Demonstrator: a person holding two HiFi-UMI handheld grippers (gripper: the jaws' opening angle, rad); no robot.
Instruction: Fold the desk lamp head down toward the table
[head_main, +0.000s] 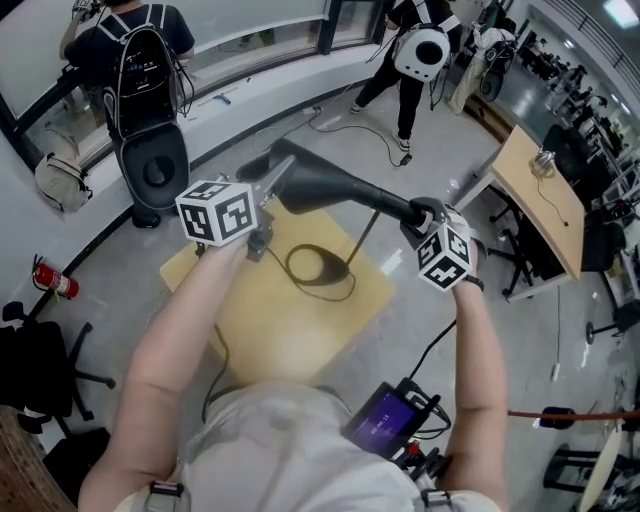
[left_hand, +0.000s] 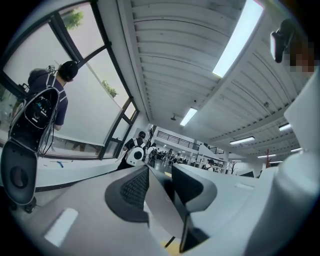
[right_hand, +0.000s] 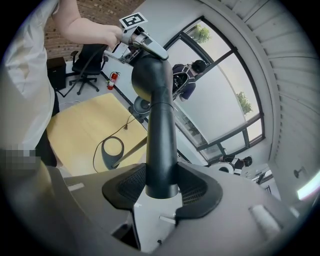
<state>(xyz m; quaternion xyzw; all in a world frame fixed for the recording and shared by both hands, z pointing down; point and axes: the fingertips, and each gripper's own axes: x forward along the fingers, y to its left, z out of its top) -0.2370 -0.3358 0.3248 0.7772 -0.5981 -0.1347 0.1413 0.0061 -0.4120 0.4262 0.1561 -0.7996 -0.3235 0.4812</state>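
The left forearm (head_main: 180, 310) and right forearm (head_main: 470, 340) reach forward, bare. The left gripper (left_hand: 161, 182) points level, its jaws closed on the lamp head (left_hand: 163, 209). The right gripper (right_hand: 161, 187) tilts downward, its jaws clamped on the lamp arm (right_hand: 161, 140).

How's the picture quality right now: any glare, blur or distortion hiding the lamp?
Head view: evenly lit, sharp, the black lamp head clear against the table. Left gripper view: heavy fisheye, ceiling light strip glares, near jaws soft. Right gripper view: fisheye too, bright window, lamp arm sharp.

Light-wood table (head_main: 250, 300) on grey floor (head_main: 100, 320), black ring-shaped lamp base (head_main: 335, 270) on top, thin cable (head_main: 219, 340), seemingly its cord
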